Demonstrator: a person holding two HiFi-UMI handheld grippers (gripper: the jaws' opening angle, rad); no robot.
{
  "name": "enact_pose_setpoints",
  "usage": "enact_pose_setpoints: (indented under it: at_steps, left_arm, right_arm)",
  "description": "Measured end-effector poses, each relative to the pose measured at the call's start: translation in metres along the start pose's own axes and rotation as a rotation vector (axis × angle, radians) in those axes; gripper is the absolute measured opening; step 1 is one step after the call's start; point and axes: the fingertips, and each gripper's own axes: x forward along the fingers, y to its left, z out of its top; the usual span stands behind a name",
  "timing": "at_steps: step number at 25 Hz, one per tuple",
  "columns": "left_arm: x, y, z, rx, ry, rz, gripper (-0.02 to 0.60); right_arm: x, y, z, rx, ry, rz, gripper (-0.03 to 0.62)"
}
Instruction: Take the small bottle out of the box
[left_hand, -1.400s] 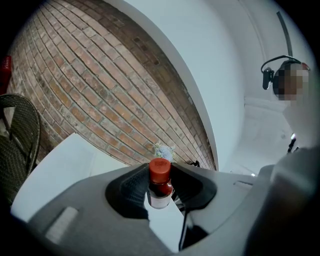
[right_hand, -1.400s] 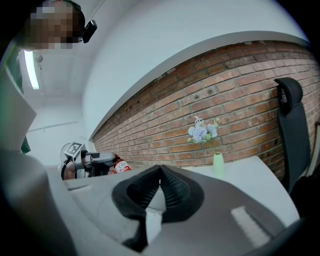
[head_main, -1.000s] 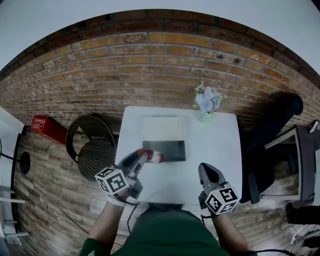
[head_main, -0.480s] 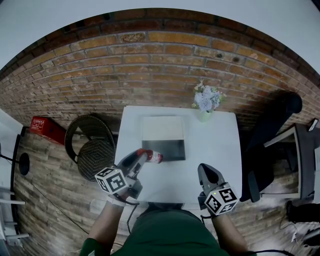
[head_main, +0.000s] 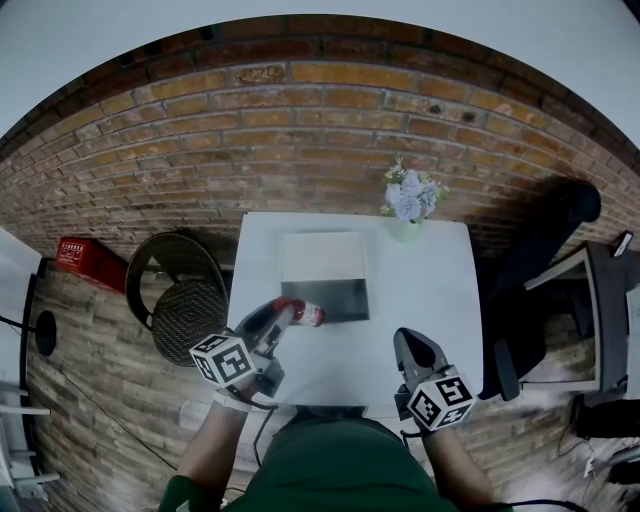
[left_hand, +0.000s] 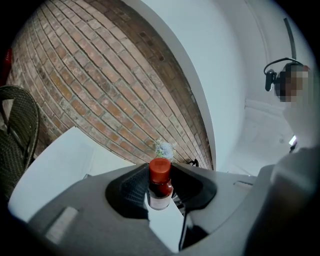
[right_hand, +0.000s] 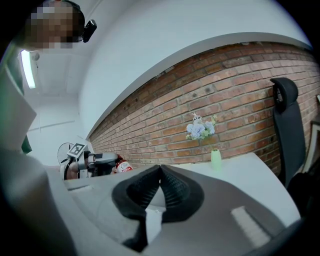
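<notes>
A small bottle (head_main: 307, 314) with a red cap and a white label is held sideways above the white table (head_main: 430, 290), just left of the box's front corner. My left gripper (head_main: 290, 314) is shut on it; in the left gripper view the bottle (left_hand: 160, 186) stands between the two dark pads, cap pointing away. The box (head_main: 326, 276) lies open in the middle of the table, white lid at the back, dark inside at the front. My right gripper (head_main: 409, 343) hovers over the table's front right, jaws together with nothing in them (right_hand: 159, 176). From the right gripper view the bottle (right_hand: 123, 166) shows at the left.
A pale green vase of flowers (head_main: 408, 208) stands at the table's back right corner. A round wicker chair (head_main: 184, 296) is left of the table, with a red crate (head_main: 86, 258) beyond it. A black office chair (head_main: 548, 262) and a desk sit to the right. A brick wall runs behind.
</notes>
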Motion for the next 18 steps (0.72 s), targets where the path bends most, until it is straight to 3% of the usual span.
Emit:
enact_pose_setpoints:
  at_steps: [18]
  left_arm:
    - [0.011, 0.036, 0.004, -0.022, 0.047, -0.010, 0.144]
  right_arm:
    - [0.018, 0.005, -0.003, 0.005, 0.004, -0.054, 0.003]
